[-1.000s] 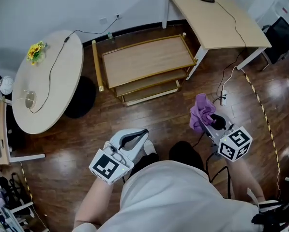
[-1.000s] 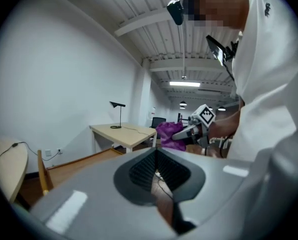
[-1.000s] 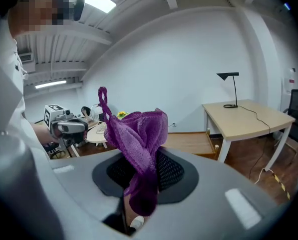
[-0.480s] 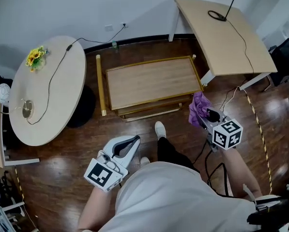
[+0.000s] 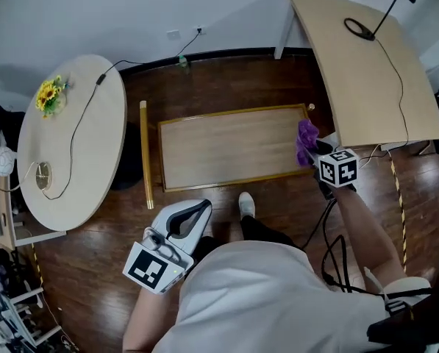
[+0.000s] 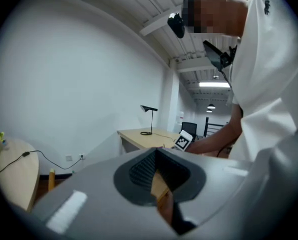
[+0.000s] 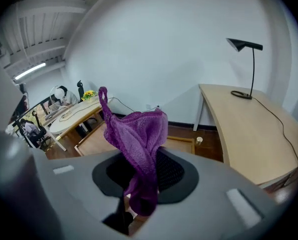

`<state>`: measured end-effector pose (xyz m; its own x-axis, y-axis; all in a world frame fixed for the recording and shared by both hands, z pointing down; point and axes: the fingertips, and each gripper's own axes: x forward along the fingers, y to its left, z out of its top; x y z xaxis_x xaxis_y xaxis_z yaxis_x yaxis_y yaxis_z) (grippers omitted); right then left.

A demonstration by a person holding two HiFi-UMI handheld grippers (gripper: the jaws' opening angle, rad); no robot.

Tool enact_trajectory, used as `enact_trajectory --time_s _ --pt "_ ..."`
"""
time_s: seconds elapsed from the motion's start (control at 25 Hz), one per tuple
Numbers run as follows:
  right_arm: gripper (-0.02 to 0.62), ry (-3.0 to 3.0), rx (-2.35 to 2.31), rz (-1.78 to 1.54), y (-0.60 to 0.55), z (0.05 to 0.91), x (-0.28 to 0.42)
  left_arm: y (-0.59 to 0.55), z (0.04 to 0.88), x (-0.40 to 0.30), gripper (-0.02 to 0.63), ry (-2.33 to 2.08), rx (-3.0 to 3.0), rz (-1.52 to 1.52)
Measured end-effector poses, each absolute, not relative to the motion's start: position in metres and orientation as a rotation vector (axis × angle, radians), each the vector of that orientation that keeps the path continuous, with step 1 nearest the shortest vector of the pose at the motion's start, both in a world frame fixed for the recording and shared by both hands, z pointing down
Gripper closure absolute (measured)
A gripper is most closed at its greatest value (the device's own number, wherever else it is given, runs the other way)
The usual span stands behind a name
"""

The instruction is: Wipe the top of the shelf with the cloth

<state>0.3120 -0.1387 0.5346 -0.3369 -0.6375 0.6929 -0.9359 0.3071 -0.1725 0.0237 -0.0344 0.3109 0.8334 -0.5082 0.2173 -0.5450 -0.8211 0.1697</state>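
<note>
You are at the start of the wipe: your right gripper (image 5: 309, 147) has its jaws pinched on the purple cloth (image 5: 304, 134), which bunches up out of them in a loose tuft, and it hangs at the 3 o'clock end of the shelf (image 5: 226, 147) top, over the short edge nearest the desk (image 5: 366, 65). Whether the cloth already touches the wood I cannot tell from above. The bare top runs off toward 9 o'clock, so by my reading none of it is wiped yet. Your left gripper (image 5: 197, 212) sits low at 7 o'clock by your body, its jaws drawn nearly together on nothing, and has no part in this step. The next move likely calls for you to press the cloth flat onto the top, then drag it toward 9 o'clock in overlapping passes, with the tuft and not the jaw tips meeting the wood.
</note>
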Motion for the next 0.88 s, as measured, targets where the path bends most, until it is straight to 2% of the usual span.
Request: enact_trajectory --time_s 0.24,0.56,0.88 --pt "0.494 -1.934 1.429 0.852 -0.217 0.599 0.364 -0.062 0.323 0.035 0.588 -0.827 2.758 0.324" --pt "0.495 -1.618 1.42 0.881 -0.271 0.684 0.419 -0.087 0.33 0.015 0.588 -0.841 2.702 0.392" --pt "0.495 -1.509 1.423 0.956 -0.288 0.714 0.401 -0.103 0.339 -0.014 0.588 -0.815 2.681 0.427"
